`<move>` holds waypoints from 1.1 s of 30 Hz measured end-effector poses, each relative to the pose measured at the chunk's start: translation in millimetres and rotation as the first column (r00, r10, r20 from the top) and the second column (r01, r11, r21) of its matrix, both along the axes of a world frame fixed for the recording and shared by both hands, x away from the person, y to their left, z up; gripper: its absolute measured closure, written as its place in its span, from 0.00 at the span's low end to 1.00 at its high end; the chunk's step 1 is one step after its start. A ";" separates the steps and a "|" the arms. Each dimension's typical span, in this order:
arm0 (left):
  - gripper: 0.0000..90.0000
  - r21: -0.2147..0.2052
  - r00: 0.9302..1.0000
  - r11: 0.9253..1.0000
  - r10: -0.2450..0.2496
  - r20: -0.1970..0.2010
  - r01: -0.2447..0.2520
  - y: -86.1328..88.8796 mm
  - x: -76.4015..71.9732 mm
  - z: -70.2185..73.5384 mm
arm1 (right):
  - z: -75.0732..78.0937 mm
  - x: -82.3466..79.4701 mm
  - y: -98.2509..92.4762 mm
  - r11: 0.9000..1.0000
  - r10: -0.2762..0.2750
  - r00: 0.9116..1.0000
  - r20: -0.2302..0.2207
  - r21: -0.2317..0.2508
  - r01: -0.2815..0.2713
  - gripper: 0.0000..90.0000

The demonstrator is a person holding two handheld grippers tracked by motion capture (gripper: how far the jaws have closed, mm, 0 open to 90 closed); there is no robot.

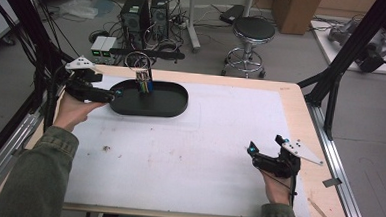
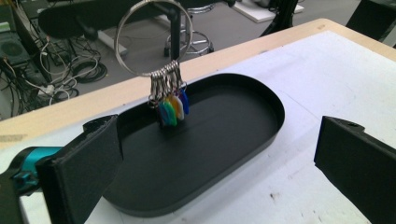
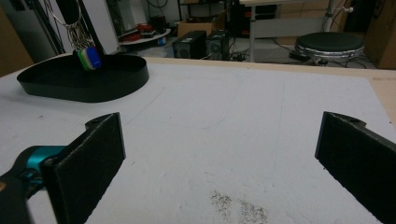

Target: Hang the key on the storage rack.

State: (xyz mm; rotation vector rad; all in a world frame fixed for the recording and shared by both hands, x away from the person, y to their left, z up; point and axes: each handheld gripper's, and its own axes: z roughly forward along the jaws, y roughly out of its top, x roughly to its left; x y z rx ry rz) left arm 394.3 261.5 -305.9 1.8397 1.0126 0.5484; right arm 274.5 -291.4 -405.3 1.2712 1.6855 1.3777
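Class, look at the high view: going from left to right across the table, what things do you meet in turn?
Left tongs → black oval tray → right tongs → thin wooden stick at the table's right edge.

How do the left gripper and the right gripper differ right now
The left gripper sits at the black tray, one jaw over its rim; the right gripper is far from it, over bare white mat. The left points rightward, the right points away from the person. Both are open and hold nothing.

dim, even indoor light; soft faint shadows; slightly grainy, soft-focus pictures, no glare.
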 end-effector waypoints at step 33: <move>0.02 -0.097 0.983 0.983 0.166 0.080 -0.158 38.0 -49.4 -50.0 | -0.1 -0.8 0.0 1.000 -0.004 1.000 0.010 -0.004 0.004 0.00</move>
